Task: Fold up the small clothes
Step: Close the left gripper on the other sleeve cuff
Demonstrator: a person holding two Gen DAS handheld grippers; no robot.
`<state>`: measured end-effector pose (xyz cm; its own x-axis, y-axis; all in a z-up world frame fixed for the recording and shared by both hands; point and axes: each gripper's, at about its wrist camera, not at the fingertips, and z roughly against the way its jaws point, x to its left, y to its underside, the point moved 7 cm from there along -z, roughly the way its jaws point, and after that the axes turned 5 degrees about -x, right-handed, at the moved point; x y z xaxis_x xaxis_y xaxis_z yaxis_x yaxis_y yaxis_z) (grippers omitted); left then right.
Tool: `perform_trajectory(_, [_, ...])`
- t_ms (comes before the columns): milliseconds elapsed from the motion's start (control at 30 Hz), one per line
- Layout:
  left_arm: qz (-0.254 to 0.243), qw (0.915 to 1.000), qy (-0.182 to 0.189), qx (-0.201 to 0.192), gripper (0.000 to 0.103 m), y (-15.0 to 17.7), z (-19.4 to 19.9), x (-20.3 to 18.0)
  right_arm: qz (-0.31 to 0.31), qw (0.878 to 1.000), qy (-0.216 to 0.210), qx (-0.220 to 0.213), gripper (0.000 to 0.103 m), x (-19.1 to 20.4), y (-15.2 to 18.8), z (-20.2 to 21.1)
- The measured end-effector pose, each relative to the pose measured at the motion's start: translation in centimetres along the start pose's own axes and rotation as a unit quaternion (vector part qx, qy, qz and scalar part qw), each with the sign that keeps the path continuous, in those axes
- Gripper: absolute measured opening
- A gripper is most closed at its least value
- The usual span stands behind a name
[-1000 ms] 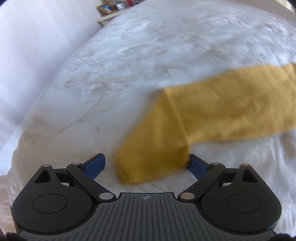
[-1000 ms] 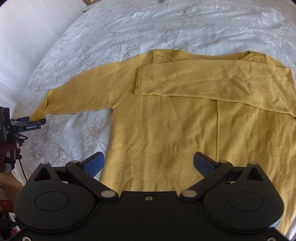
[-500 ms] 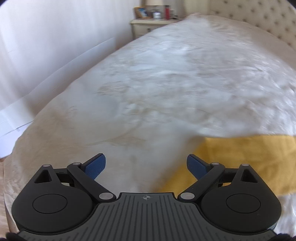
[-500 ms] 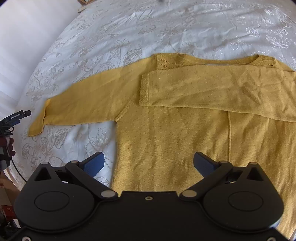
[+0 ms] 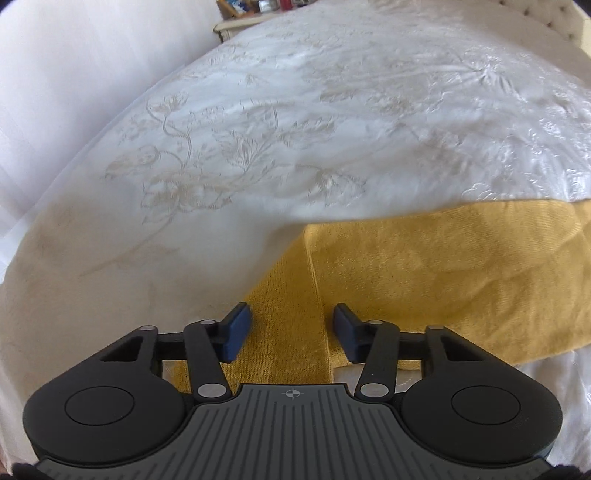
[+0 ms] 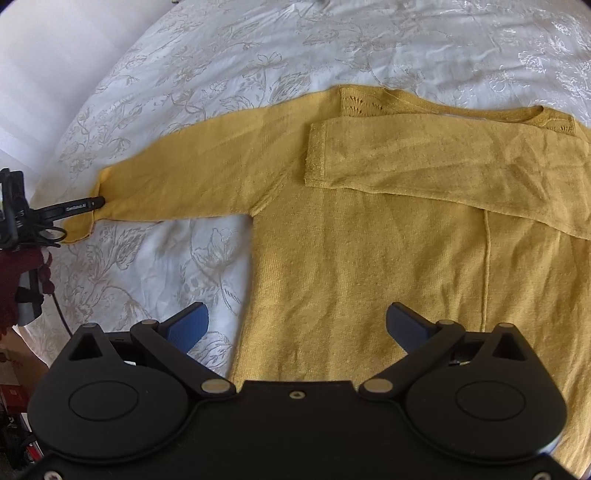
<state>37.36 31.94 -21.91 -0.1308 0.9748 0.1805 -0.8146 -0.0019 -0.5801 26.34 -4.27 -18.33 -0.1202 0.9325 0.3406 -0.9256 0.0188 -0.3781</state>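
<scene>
A mustard-yellow knit sweater (image 6: 388, 240) lies flat on the white bed. Its right sleeve (image 6: 443, 162) is folded across the chest. Its left sleeve (image 6: 192, 181) stretches out to the left. In the left wrist view, my left gripper (image 5: 290, 328) is partly closed with the cuff (image 5: 291, 325) of that sleeve between its blue fingers, which stand a little apart from the cloth. The left gripper also shows in the right wrist view (image 6: 85, 205) at the cuff. My right gripper (image 6: 297, 326) is open and empty above the sweater's lower hem.
The white bedspread (image 5: 295, 129) with an embroidered flower pattern covers the bed. A nightstand (image 5: 236, 22) with small items stands at the far end. The bed's left edge (image 6: 44, 155) drops off beside the cuff. A tufted headboard (image 5: 554, 18) is at the far right.
My left gripper swung away, then came back over the sleeve cuff and narrowed its fingers around it. My right gripper drifted slightly and stayed open.
</scene>
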Motion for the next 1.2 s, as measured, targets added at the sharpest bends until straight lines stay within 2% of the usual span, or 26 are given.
perform_trajectory(33, [0.001,1.0000,0.005,-0.001,0.024,-0.1,-0.1,0.1,-0.003,1.000,0.001,0.001,0.102,-0.2,0.2,0.0])
perform_trajectory(100, [0.019,0.9993,0.032,0.000,0.007,-0.5,0.1,0.3,-0.011,1.000,0.002,0.000,0.102,-0.5,0.5,0.2])
perform_trajectory(200, [0.080,0.9922,0.094,0.014,0.002,-1.1,0.6,0.7,-0.026,1.000,-0.002,-0.001,0.102,-1.1,1.0,0.4])
perform_trajectory(333, [0.132,0.9815,0.138,0.017,0.002,-2.1,1.9,1.0,-0.039,0.999,-0.012,-0.004,0.102,-1.7,1.6,0.6])
perform_trajectory(400, [0.146,0.9787,0.144,0.007,0.002,-2.7,3.1,0.9,-0.043,0.999,-0.017,-0.006,0.102,-1.9,1.8,0.7])
perform_trajectory(500, [0.125,0.9865,0.105,-0.009,0.008,-3.5,4.5,0.7,-0.045,0.999,-0.027,-0.008,0.102,-2.3,2.1,1.0])
perform_trajectory(567, [0.092,0.9925,0.077,-0.020,0.030,-2.9,5.0,0.5,-0.044,0.999,-0.029,-0.013,0.102,-2.6,2.2,1.4])
perform_trajectory(600, [0.074,0.9948,0.065,-0.028,0.048,-2.4,5.2,0.3,-0.046,0.998,-0.029,-0.016,0.102,-2.8,2.2,1.6])
perform_trajectory(633, [0.050,0.9966,0.055,-0.035,0.055,-1.7,5.5,0.0,-0.049,0.998,-0.028,-0.018,0.102,-3.0,2.3,1.7])
perform_trajectory(733, [-0.037,0.9980,0.015,-0.049,0.055,0.8,6.1,-0.9,-0.058,0.998,-0.030,-0.022,0.102,-3.6,2.4,2.2])
perform_trajectory(867, [-0.113,0.9927,-0.018,-0.038,0.056,4.2,5.6,-1.5,-0.058,0.998,-0.025,-0.020,0.102,-4.0,2.7,2.4])
perform_trajectory(1000, [-0.109,0.9924,-0.046,-0.033,0.057,5.8,4.9,0.0,-0.067,0.997,-0.023,-0.018,0.102,-4.0,2.8,2.5])
perform_trajectory(1100, [-0.094,0.9932,-0.058,-0.038,0.058,5.4,4.1,1.2,-0.073,0.997,-0.025,-0.015,0.102,-3.7,2.9,2.3])
perform_trajectory(1200, [-0.104,0.9916,-0.061,-0.047,0.058,4.6,3.2,1.9,-0.073,0.997,-0.025,-0.012,0.102,-3.2,2.9,2.1])
